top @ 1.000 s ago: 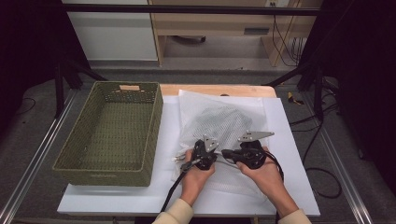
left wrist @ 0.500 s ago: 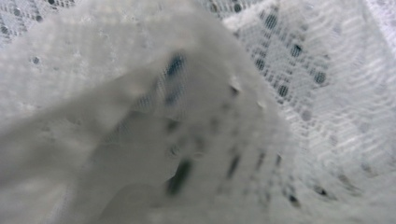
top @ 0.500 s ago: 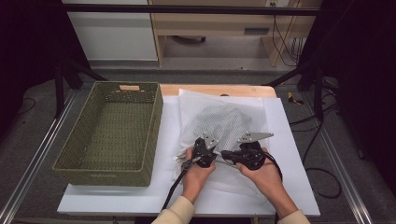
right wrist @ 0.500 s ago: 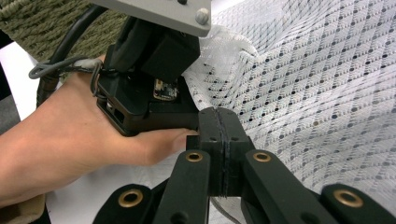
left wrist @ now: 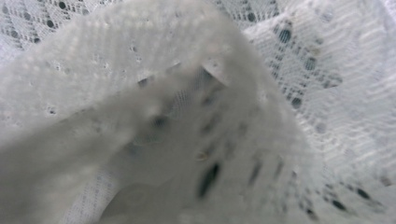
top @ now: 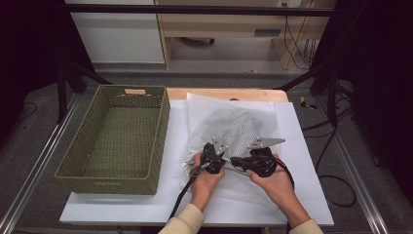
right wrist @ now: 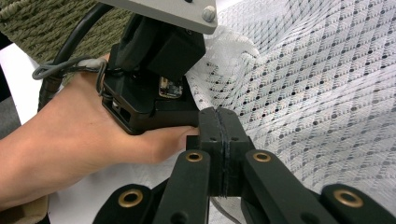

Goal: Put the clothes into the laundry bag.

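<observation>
Basket (top: 117, 139) on the table's (top: 302, 146) left, mesh cloth (top: 229, 129) right of it, left gripper (top: 212, 157) and right gripper (top: 243, 162) side by side at the cloth's near edge

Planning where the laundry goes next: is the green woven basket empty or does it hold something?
Empty. In the high view the green woven basket shows only its bare woven floor; the white mesh fabric lies beside it.

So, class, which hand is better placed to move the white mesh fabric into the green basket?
Probably left: the left gripper sits nearer the wicker basket, with the mesh fabric bunched against it; the right gripper is shut beside it, farther away.
</observation>
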